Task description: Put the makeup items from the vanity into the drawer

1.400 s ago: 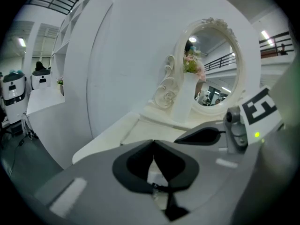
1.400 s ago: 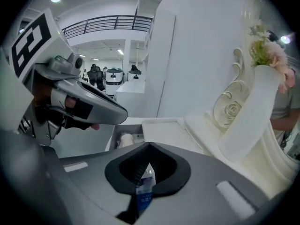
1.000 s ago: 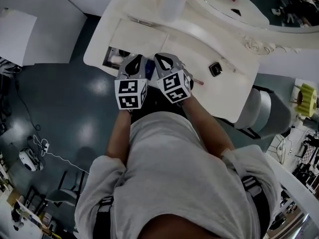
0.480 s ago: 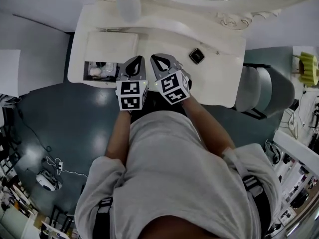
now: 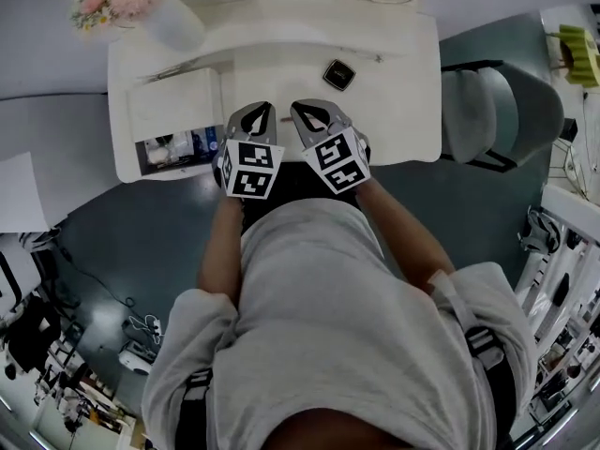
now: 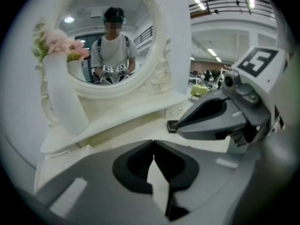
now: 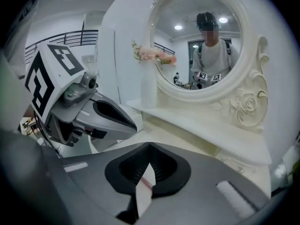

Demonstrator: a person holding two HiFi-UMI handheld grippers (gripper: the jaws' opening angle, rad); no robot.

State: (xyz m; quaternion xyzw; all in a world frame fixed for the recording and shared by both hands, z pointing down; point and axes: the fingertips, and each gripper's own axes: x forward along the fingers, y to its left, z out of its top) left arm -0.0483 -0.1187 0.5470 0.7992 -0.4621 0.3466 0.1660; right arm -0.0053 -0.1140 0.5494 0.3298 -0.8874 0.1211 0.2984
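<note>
Swinging round to face the bench, the left gripper and right gripper stay closed and empty, the open drawer now just left of them, a small dark case ahead not yet taken.

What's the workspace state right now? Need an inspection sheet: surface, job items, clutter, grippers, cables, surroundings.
Surface: white vanity top, mostly bare.
Job's things: dark square compact lies on the top, right of centre. The drawer at the left is open, with small items inside that are too small to identify.
Clutter: white vase of pink flowers at the back left.
Grippers: left gripper and right gripper are side by side over the front edge, both shut, nothing held.
Cables: loose cables on the floor to the person's left, clear of the vanity.
Surroundings: round mirror behind the top, grey chair at the right, dark floor.
</note>
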